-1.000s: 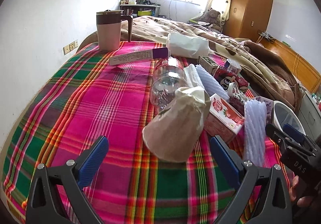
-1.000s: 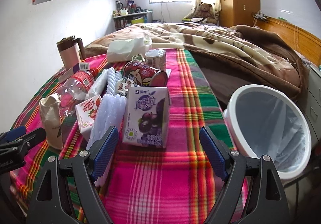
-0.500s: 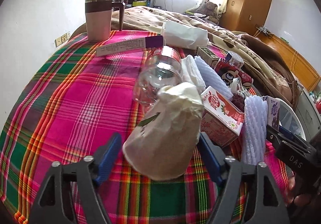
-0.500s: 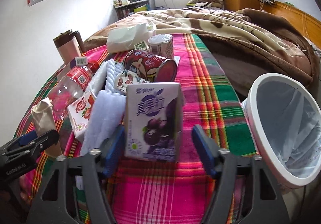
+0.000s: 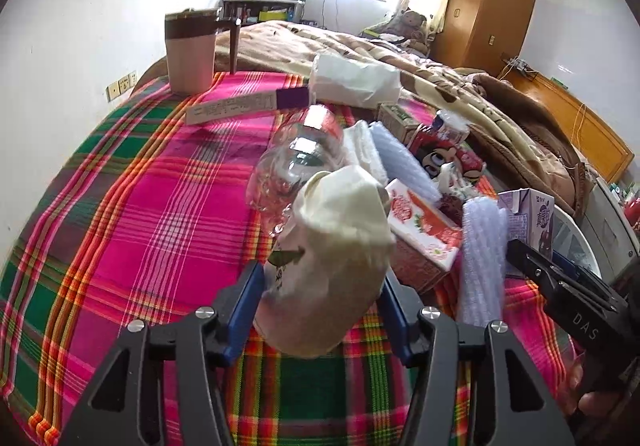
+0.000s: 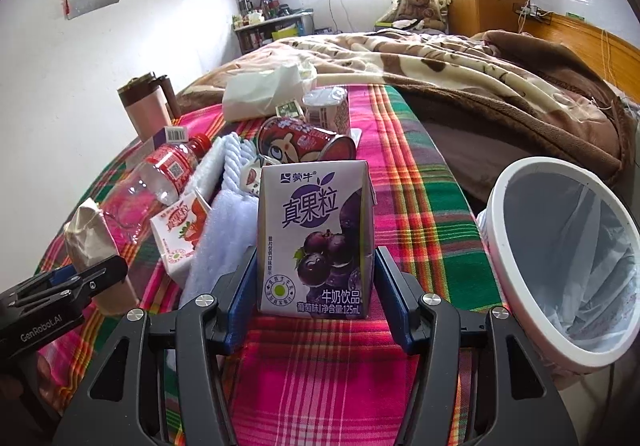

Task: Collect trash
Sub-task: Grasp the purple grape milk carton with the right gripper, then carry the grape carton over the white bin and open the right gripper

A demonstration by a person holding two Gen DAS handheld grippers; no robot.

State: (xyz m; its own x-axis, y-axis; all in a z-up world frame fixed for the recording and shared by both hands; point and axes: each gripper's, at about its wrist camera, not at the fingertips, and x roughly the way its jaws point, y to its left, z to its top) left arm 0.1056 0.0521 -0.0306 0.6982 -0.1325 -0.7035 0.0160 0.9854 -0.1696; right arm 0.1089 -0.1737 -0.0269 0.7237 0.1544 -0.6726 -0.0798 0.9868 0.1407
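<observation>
Left wrist: left gripper [image 5: 322, 310] closed around paper bag [image 5: 332, 266] on plaid cloth [image 5: 132, 206]. Right wrist: right gripper [image 6: 314, 296] pinching milk carton [image 6: 316, 234] (upright); grasp step, next lift toward bin [image 6: 500, 206] alongside.

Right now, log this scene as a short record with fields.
surface: plaid cloth on a bed
left gripper: fingers either side of the crumpled paper bag, seemingly closed on it
right gripper: pads against the purple milk carton, upright
bin: white lined bin, right of the carton, beside the bed
other trash: clear bottle, strawberry carton, red can, lying on sides
not trash, likely: lidded mug, upright
</observation>
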